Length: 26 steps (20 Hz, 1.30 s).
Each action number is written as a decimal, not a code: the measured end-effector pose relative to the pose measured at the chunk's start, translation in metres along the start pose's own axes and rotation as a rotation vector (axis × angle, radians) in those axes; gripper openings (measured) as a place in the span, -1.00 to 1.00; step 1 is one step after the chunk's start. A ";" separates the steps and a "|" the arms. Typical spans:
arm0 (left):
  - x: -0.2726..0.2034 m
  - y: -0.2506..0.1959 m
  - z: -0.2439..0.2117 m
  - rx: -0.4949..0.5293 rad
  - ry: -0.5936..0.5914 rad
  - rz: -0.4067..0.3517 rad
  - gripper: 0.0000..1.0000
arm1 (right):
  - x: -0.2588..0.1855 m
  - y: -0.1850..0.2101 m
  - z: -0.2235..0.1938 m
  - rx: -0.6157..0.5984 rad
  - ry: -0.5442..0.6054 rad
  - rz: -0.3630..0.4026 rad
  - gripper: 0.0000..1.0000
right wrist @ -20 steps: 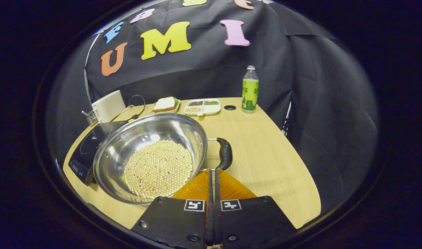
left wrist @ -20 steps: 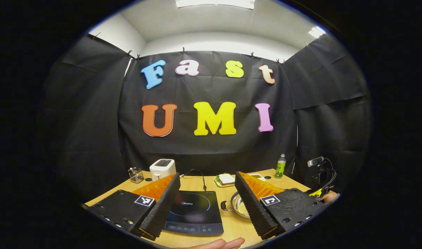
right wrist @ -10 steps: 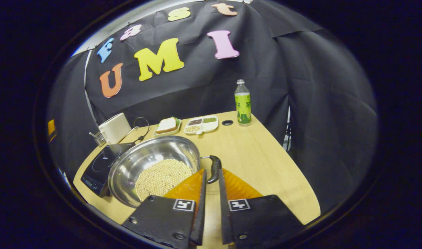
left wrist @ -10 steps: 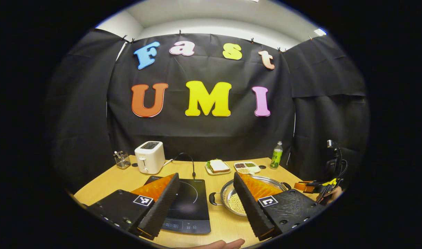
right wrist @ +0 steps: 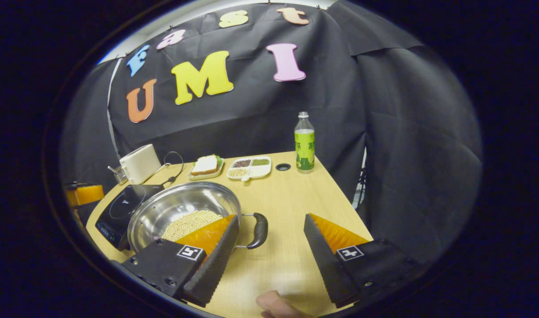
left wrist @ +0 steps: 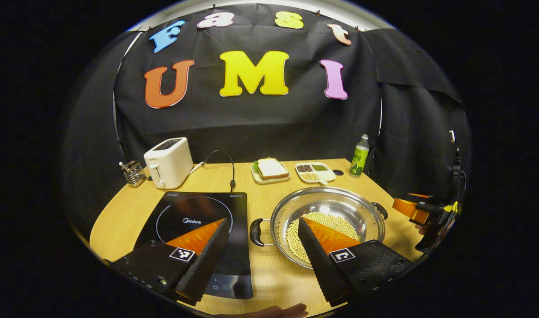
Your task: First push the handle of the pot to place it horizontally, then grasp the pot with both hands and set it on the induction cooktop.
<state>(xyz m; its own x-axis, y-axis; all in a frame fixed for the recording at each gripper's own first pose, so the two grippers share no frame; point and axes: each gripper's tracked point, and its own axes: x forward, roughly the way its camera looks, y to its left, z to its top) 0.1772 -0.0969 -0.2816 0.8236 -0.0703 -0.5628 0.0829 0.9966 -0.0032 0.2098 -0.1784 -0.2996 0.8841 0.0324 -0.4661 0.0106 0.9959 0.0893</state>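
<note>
The pot (left wrist: 327,217) sits on the table (left wrist: 269,187) just right of the cooktop (left wrist: 198,229), apart from it, with pale beans (left wrist: 335,221) heaped in its bottom. Its two black loop handles stick out sideways: the left handle (left wrist: 256,232) toward the cooktop, the right handle (right wrist: 258,229) toward the open table.

The left gripper (left wrist: 262,251) hovers above the near edge, fingers spread wide, one over the cooktop and one over the pot, holding nothing. In the right gripper view the right gripper (right wrist: 269,251) also hangs with fingers wide apart and empty, the right handle lying between them, closer to its left finger.

The cooktop's glass carries the word "Midea" inside its ring. Small square black-and-white markers sit on the grippers' fingers.

At the back stand a toaster (left wrist: 168,162), a wire holder (left wrist: 133,172), a sandwich (left wrist: 271,168) on a plate, a divided dish (left wrist: 315,172) of grains, and a green-labelled bottle (right wrist: 304,142) whose print is too small to read.
</note>
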 end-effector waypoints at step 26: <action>0.104 0.008 -0.053 -0.044 0.307 -0.062 0.20 | 0.059 0.032 -0.044 0.129 0.317 -0.005 0.24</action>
<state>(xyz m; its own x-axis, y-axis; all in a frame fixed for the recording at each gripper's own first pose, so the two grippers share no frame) 0.2339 -0.0939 -0.3839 0.6095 -0.1211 -0.7835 0.0975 0.9922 -0.0775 0.2422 -0.1412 -0.3629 0.6952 0.0721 -0.7152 0.0914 0.9780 0.1875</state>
